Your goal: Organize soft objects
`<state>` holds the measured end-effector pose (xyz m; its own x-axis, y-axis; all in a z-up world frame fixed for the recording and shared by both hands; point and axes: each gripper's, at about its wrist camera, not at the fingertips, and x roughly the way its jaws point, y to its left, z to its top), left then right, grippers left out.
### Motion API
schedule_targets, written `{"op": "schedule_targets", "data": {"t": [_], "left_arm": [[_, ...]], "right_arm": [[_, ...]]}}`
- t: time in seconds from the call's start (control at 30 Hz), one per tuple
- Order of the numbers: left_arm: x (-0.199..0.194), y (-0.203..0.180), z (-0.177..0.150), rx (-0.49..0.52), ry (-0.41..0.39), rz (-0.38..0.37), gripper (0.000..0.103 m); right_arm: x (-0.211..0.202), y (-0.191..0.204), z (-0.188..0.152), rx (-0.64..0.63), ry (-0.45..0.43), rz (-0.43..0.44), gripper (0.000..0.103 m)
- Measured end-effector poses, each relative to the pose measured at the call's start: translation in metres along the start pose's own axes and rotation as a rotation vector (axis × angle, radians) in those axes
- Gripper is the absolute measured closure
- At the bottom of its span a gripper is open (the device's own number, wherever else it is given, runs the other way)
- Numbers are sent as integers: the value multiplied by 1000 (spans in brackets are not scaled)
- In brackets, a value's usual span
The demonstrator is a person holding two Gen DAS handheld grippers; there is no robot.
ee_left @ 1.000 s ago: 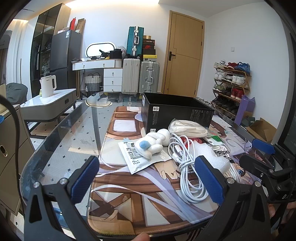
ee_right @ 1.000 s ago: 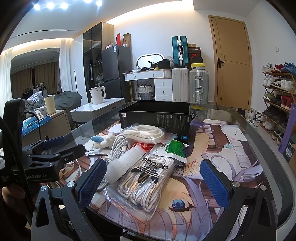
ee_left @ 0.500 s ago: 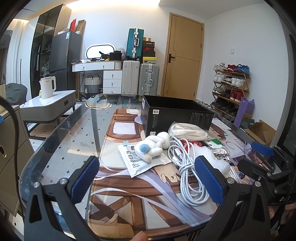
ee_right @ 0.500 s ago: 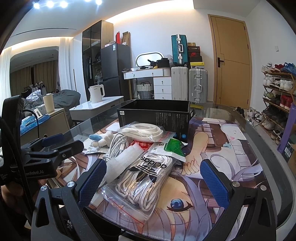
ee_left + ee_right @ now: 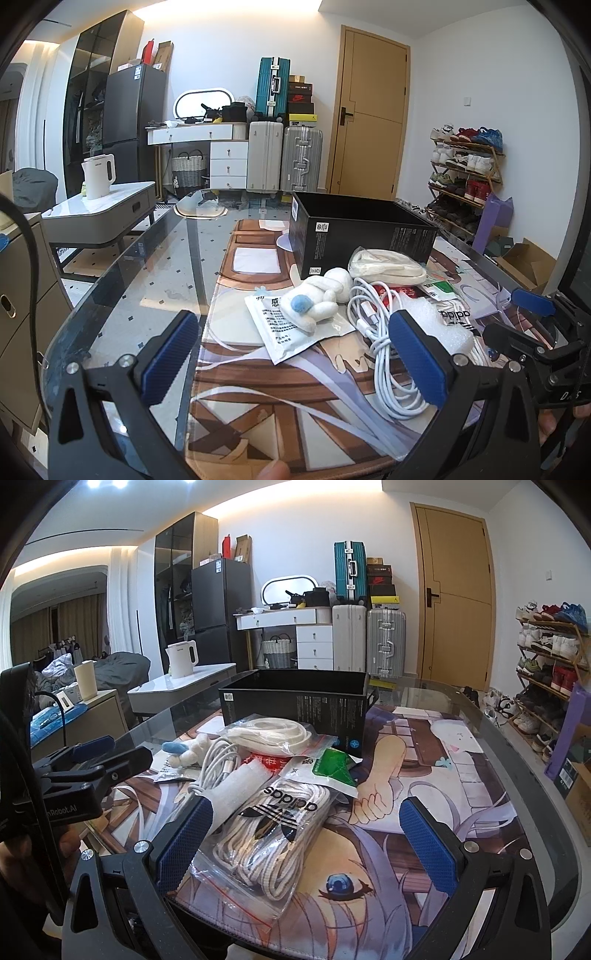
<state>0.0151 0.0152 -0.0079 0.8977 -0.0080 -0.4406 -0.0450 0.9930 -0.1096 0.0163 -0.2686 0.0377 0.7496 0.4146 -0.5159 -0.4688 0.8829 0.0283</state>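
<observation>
Tangling is the likely trouble: the cable [image 5: 384, 332] lies looped against the plush [image 5: 314, 302] and foam [image 5: 436, 325] on the table [image 5: 122, 295], so lifting one could drag its neighbours off the edge. Both the left gripper [image 5: 295, 358] and right gripper [image 5: 306, 838] hang spread wide, holding nothing. Behind the pile, the box [image 5: 295, 701] stands open, its contents hidden; the laces [image 5: 273, 834] sit bagged nearest.

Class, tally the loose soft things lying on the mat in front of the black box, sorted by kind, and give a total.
Bagged cords: 2
Loose white cable: 1
Plush toy: 1
Foam piece: 1
Flat packets: 3
Total: 8
</observation>
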Motion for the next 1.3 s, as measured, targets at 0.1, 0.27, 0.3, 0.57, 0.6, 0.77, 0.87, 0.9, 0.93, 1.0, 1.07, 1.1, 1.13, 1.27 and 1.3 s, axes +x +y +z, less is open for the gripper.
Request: {"op": "schedule_targets", "data": {"t": [0.1, 0.27, 0.3, 0.57, 0.6, 0.77, 0.87, 0.9, 0.93, 1.0, 1.07, 1.1, 1.13, 1.27, 1.3], "left_arm": [[2, 0, 2, 3, 0, -1, 0], [3, -4, 4, 19, 7, -29, 0], [4, -5, 4, 19, 12, -31, 0], [6, -2, 4, 38, 22, -45, 0], [8, -2, 4, 42, 27, -46, 0], [11, -1, 5, 51, 36, -45, 0], [12, -2, 6, 51, 39, -49, 0], [12, -2, 6, 51, 38, -49, 0], [13, -2, 6, 52, 40, -49, 0], [14, -2, 6, 54, 45, -51, 0], [16, -2, 7, 58, 50, -51, 0], [18, -2, 7, 60, 54, -53, 0], [20, -2, 8, 62, 59, -54, 0], [23, -2, 8, 59, 69, -60, 0], [24, -2, 9, 60, 70, -60, 0]], "right_arm": [[3, 0, 0, 3, 11, 0, 0], [11, -4, 0, 13, 41, -7, 0], [12, -4, -1, 15, 50, -8, 0], [23, -3, -4, 15, 107, 19, 0], [26, -2, -4, 13, 117, 20, 0], [36, 0, -1, 24, 160, 44, 0], [46, 2, -2, 22, 192, 53, 0], [49, 3, -2, 21, 201, 59, 0], [50, 3, -2, 20, 201, 60, 1], [53, 4, -2, 19, 205, 61, 1], [57, 5, -1, 16, 214, 67, 5], [60, 5, -1, 13, 223, 71, 10], [63, 6, -1, 14, 233, 86, 15], [69, 10, 1, -10, 237, 79, 27], [70, 10, 1, -15, 239, 77, 30]]}}
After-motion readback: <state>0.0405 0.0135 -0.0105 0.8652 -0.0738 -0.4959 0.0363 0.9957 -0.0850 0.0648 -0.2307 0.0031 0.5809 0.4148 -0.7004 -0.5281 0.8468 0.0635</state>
